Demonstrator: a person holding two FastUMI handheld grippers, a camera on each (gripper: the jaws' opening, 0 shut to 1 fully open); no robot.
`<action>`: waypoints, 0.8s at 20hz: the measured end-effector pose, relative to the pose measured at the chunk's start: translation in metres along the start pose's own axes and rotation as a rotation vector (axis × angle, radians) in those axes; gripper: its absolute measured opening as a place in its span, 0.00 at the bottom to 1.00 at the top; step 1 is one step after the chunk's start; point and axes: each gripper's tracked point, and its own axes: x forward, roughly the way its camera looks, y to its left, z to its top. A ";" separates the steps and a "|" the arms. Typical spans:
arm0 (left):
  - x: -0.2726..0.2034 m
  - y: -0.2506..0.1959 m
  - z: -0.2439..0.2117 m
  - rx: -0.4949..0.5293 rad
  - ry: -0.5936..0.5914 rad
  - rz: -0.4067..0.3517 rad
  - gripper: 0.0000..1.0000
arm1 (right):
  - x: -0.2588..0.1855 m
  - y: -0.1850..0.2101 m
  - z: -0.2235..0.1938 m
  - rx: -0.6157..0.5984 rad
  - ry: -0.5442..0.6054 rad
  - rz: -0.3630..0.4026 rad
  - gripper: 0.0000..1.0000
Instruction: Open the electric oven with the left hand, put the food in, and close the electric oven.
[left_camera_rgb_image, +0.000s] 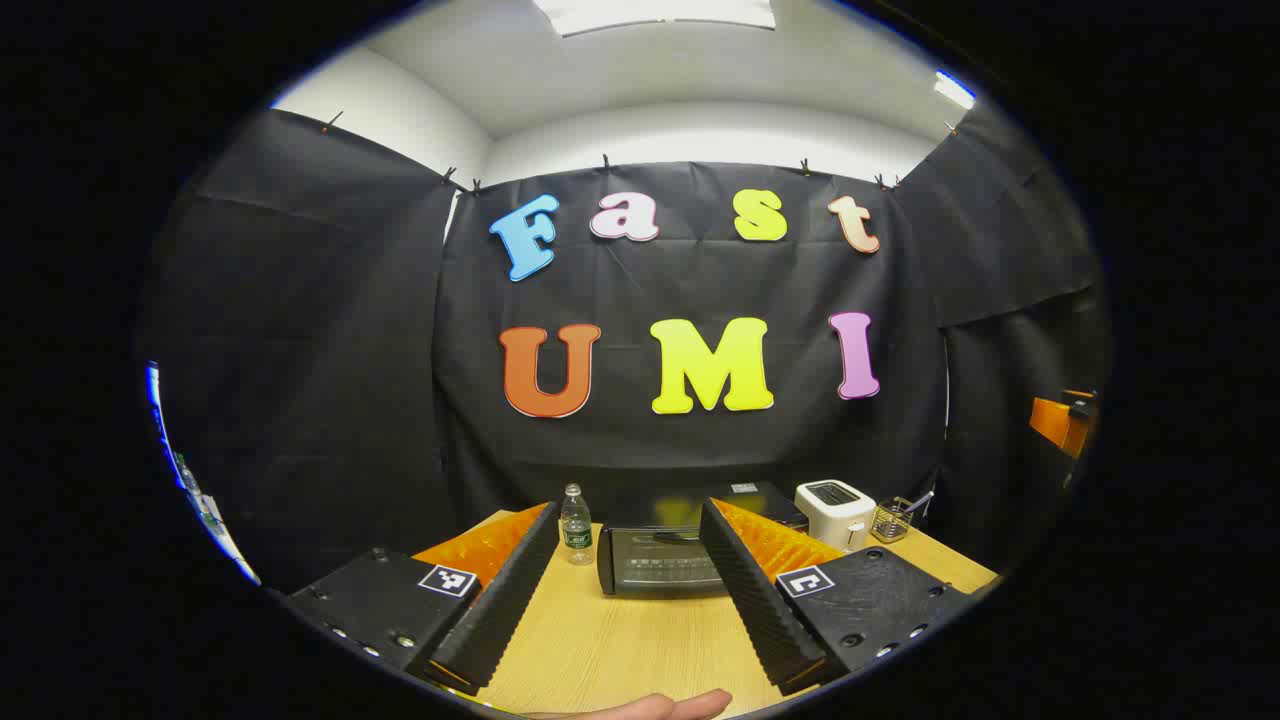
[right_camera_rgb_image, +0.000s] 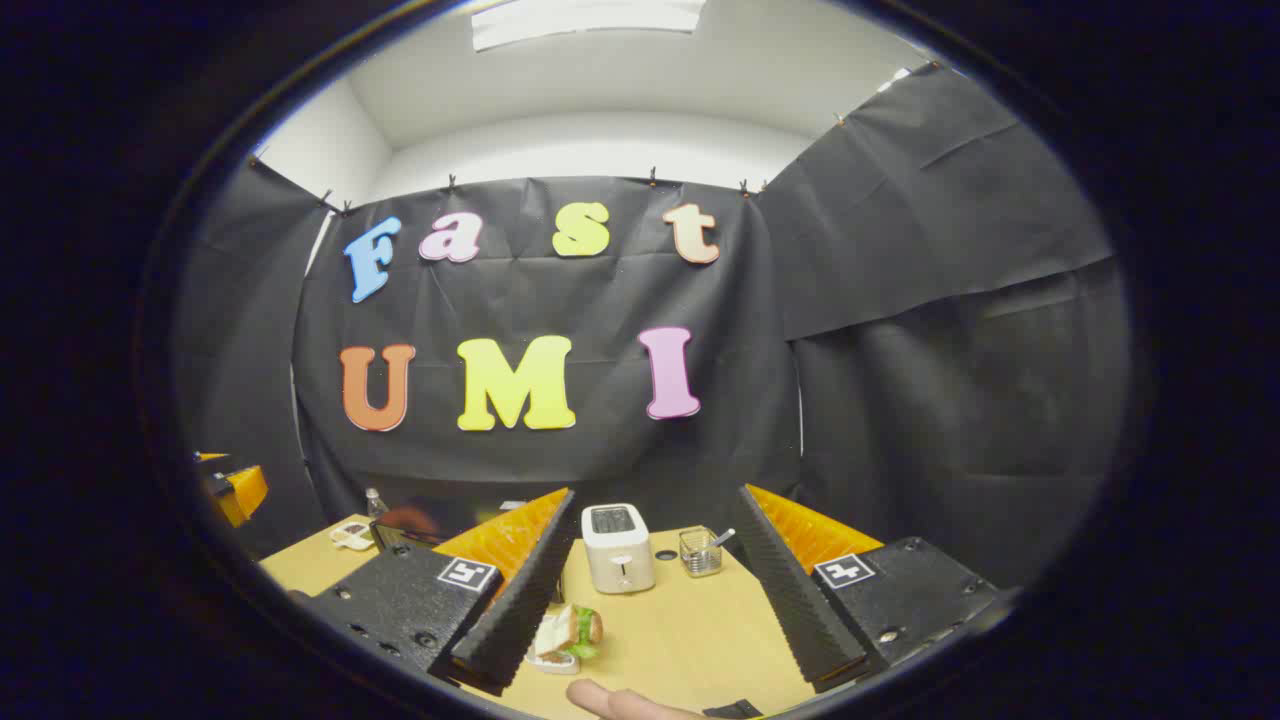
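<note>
In the left gripper view, the left claw (left_camera_rgb_image: 628, 575) is spread wide and holds nothing. One electric oven (left_camera_rgb_image: 660, 562) stands closed on the tabletop (left_camera_rgb_image: 620, 640), with one bottle (left_camera_rgb_image: 575, 524) just beside; reaching for the handle could tip it.

In the right gripper view, the right claw (right_camera_rgb_image: 650, 590) is also spread. One food (right_camera_rgb_image: 567, 634), probably a sandwich, lies near its left finger, before one toaster (right_camera_rgb_image: 617, 546); a loose pinch could scatter it.

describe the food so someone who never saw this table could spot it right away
On the wooden table, look in front of the white toaster, toward the camera. The sandwich lies there beside one of the right gripper's fingers: pale bread with green leaves showing, the only food among appliances and a wire holder.
</note>
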 end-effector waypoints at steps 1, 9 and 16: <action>-0.002 -0.001 0.002 0.001 -0.003 0.000 0.93 | -0.001 0.000 0.001 -0.003 0.000 0.001 0.90; -0.002 -0.010 0.007 0.005 0.002 -0.013 0.93 | -0.006 -0.006 0.005 -0.020 -0.021 0.003 0.90; 0.038 -0.023 -0.010 -0.002 0.026 -0.027 0.93 | 0.005 -0.010 -0.003 -0.037 -0.038 0.002 0.90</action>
